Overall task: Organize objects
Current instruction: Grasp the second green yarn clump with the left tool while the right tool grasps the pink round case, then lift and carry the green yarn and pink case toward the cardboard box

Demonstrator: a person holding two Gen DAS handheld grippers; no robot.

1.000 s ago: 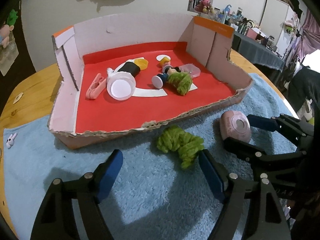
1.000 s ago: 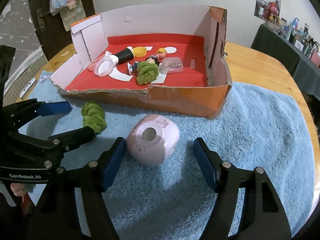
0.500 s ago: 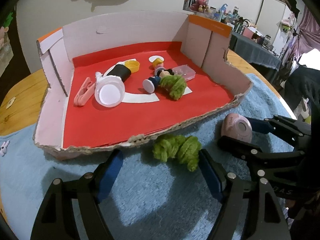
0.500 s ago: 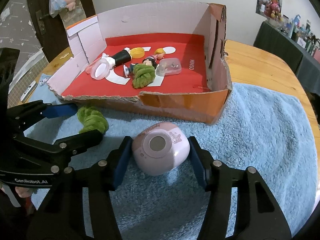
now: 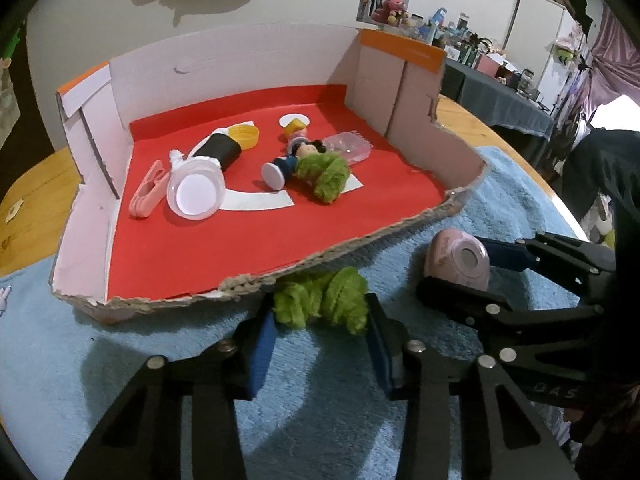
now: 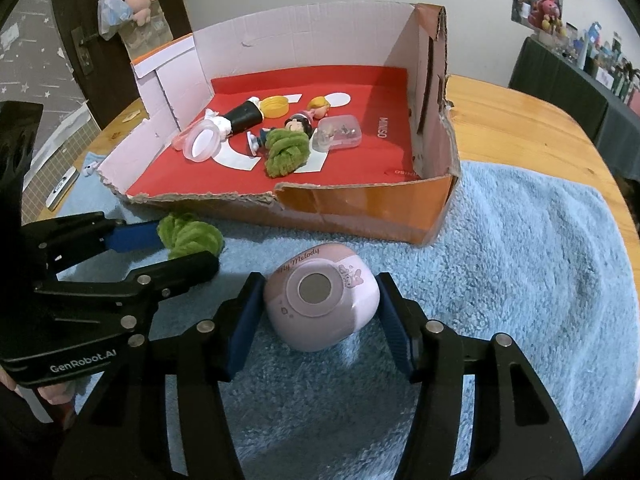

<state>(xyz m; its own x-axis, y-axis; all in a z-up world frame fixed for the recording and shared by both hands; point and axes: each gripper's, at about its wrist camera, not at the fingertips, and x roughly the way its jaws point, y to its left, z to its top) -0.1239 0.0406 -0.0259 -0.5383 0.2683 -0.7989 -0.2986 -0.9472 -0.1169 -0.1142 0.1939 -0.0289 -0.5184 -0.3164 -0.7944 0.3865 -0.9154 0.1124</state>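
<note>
My left gripper (image 5: 320,334) is shut on a green fuzzy scrunchie (image 5: 322,298) lying on the blue towel just in front of the cardboard box (image 5: 420,216); it also shows in the right wrist view (image 6: 190,236). My right gripper (image 6: 320,320) is shut on a pink rounded My Melody case (image 6: 320,296) on the towel; the case also shows in the left wrist view (image 5: 460,260). The box has a red floor holding a second green scrunchie (image 5: 322,174), a doll (image 5: 288,160), a pink clip (image 5: 146,194), a clear lidded cup (image 5: 196,190) and a small clear case (image 5: 348,148).
The blue towel (image 6: 520,280) covers a round wooden table (image 6: 520,120). The box's front wall is torn low; its back and right walls stand tall. A small white bunny figure (image 5: 5,294) lies at the towel's left edge. Cluttered shelves stand far right.
Both grippers moved forward and closed: the left onto the green scrunchie, the right onto the pink case. The box looks nearer.
</note>
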